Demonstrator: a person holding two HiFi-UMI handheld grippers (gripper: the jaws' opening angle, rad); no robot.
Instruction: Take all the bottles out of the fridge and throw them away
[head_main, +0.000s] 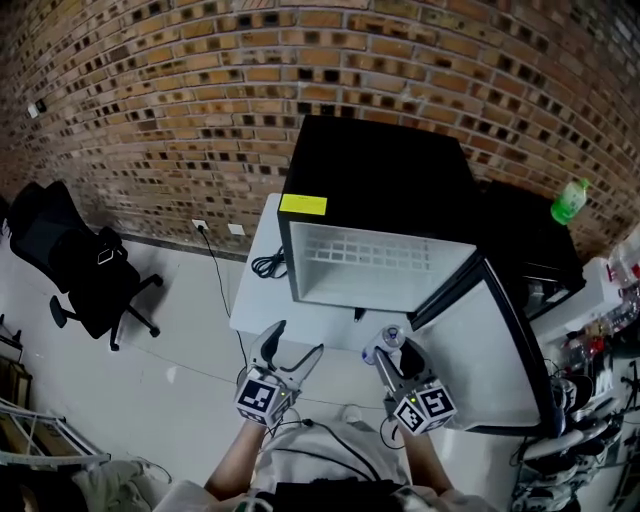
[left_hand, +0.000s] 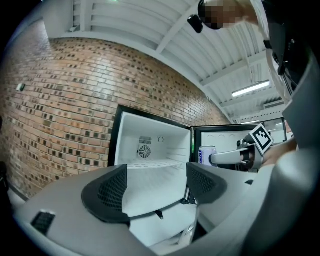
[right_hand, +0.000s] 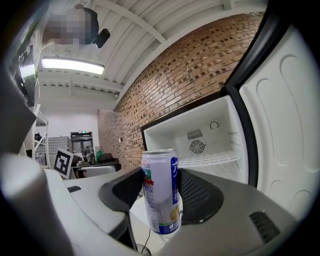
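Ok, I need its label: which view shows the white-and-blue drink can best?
The right gripper view: the white-and-blue drink can fills the centre, upright, clamped in the right tool. The left gripper view shows it small and far; the head view, only its top.

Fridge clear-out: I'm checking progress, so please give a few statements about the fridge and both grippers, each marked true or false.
1. The right gripper is shut on a can. True.
2. The left gripper holds a bottle. False: its fingers stand apart with nothing between them.
3. The fridge is closed. False: its door stands swung open, and the white inside shows.
4. A green bottle stands outside the fridge, on a dark surface to its right in the head view. True.
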